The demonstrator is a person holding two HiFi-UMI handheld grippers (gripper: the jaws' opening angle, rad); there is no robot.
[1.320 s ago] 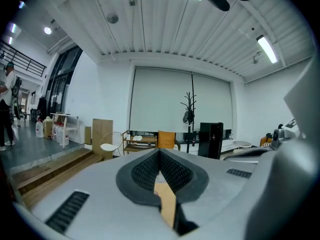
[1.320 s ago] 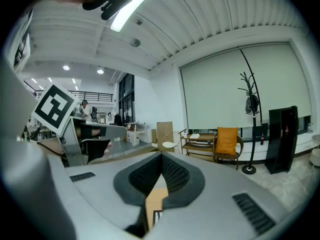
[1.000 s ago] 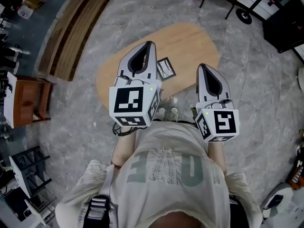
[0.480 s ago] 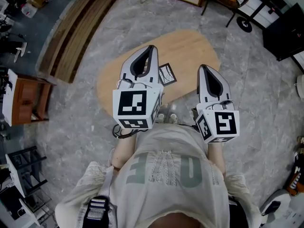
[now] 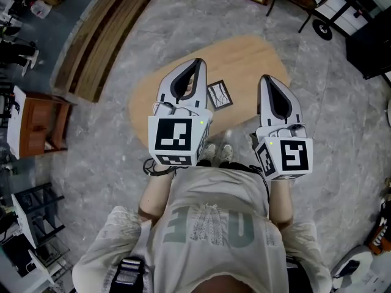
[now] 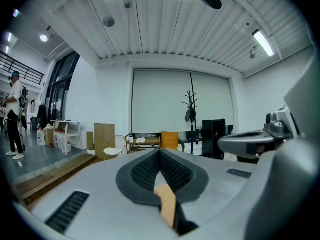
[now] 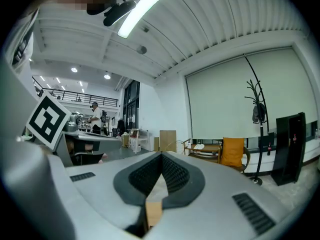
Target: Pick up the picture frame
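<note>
Head view, oval wooden table point(image 5: 244, 60), rectangular picture frame point(image 5: 219, 94)

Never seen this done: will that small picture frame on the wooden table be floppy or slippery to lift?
The picture frame looks thin with a dark border, so probably stiff and light. It lies flat on the wooden table, so it may slide when nudged and offer little edge to pinch.

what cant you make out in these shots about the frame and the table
picture frame: seen in the head view only, too small to read its image.
Both gripper views: they look across the room; the frame does not show in them.
table: in the head view, near side hidden by left gripper and right gripper.
</note>
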